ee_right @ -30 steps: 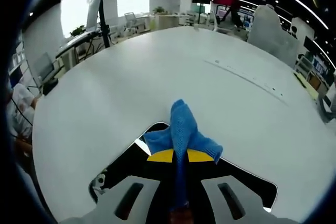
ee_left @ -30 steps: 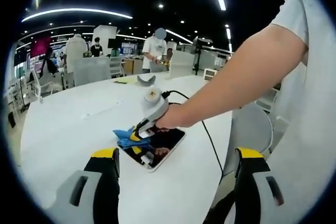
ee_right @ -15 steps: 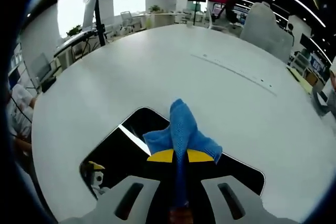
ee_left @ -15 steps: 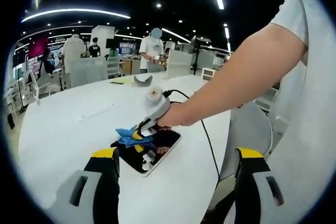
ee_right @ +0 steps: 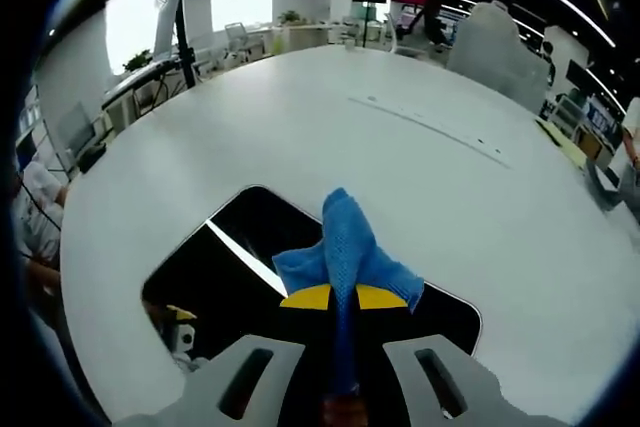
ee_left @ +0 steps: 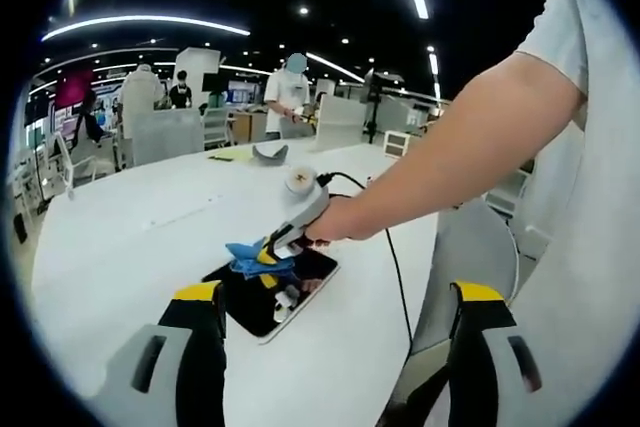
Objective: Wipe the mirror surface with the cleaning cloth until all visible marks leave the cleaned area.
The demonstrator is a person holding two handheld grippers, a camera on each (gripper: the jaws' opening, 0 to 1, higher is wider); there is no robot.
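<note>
So the right gripper [ee_right: 343,299] is pinching one blue cleaning cloth [ee_right: 347,255] between its yellow-tipped fingers [ee_right: 308,297], and the cloth is sticking up and flopping out past the tips. It's pressing down onto the one mirror [ee_right: 240,267], a dark rounded rectangle lying flat on the white worktop [ee_right: 420,177]. The glass is reflecting a bright light strip plus a bit of the gripper itself near the left corner. I can't make out any marks on it from here.

In the left gripper view the same thing is showing from the side: the right gripper [ee_left: 268,252] with the cloth [ee_left: 252,258] at the mirror's far end [ee_left: 268,299], a hand [ee_left: 338,221] gripping the handle, and a black cable [ee_left: 395,267] trailing off the worktop edge. The person's forearm and pale shirt are blocking most of the right side.

The left gripper [ee_left: 335,347] is just hanging back with its two fingers [ee_left: 200,347] spread wide, holding nothing, well apart from the mirror.

Beyond that: a grey chair [ee_left: 470,247] by the worktop's edge, and a few people standing around desks in the background.
</note>
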